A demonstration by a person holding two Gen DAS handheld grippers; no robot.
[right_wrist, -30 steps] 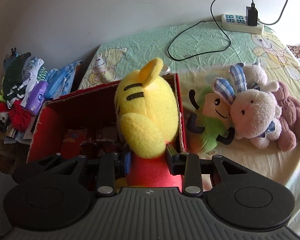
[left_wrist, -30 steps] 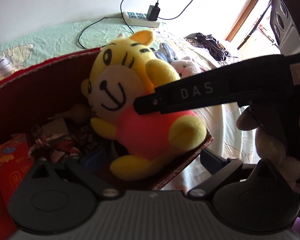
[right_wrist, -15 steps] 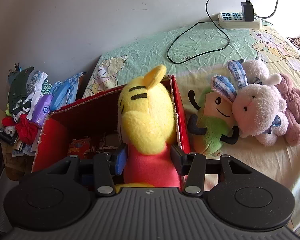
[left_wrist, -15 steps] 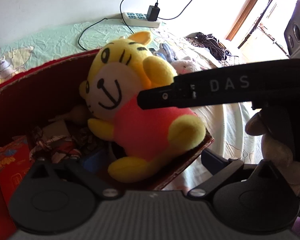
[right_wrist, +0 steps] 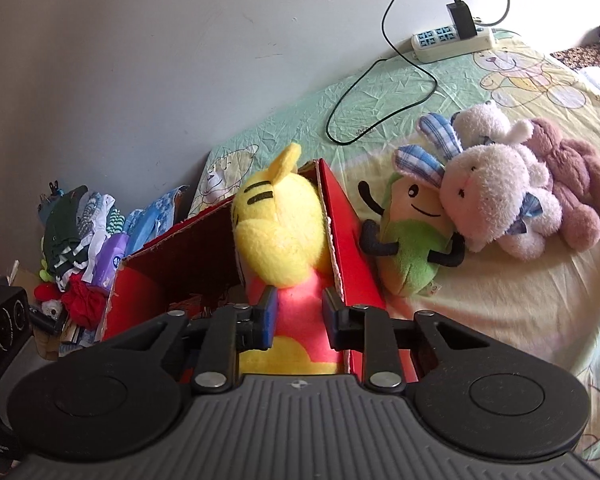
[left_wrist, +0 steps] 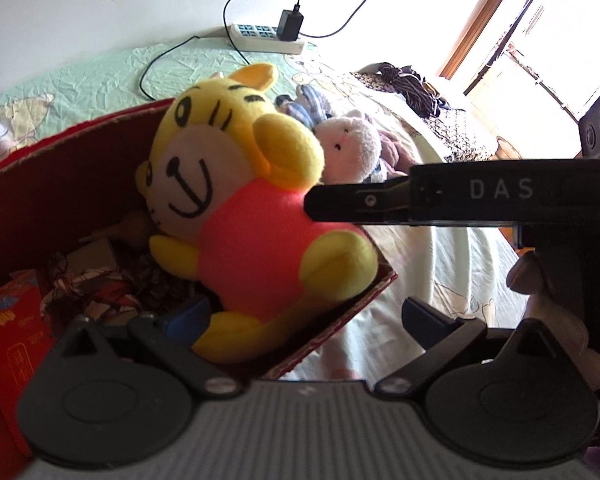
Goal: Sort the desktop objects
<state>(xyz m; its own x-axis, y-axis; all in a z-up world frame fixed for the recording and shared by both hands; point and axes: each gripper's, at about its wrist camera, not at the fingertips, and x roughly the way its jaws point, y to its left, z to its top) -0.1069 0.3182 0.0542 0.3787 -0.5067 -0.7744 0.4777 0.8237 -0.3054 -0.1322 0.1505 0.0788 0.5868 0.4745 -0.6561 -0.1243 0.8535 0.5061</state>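
Observation:
A yellow tiger plush (left_wrist: 236,208) with a pink belly sits in the near right corner of a red cardboard box (left_wrist: 60,184). My right gripper (right_wrist: 298,316) straddles the plush's pink body (right_wrist: 296,320), its fingers open and a little apart from it. In the left wrist view the right gripper's black finger (left_wrist: 364,204) reaches the plush from the right. My left gripper (left_wrist: 308,320) is open and empty, its fingers either side of the box's near corner.
A green plush (right_wrist: 412,236), a white bunny (right_wrist: 496,200) and a pink plush (right_wrist: 572,176) lie on the bed right of the box. A power strip (right_wrist: 452,40) with cable lies by the wall. Clothes (right_wrist: 80,240) are piled left. Red packets (left_wrist: 12,320) lie inside the box.
The right gripper's fingers have opened off the plush and drawn back to the right. The plush has settled lower into the box. The left gripper has hardly moved.

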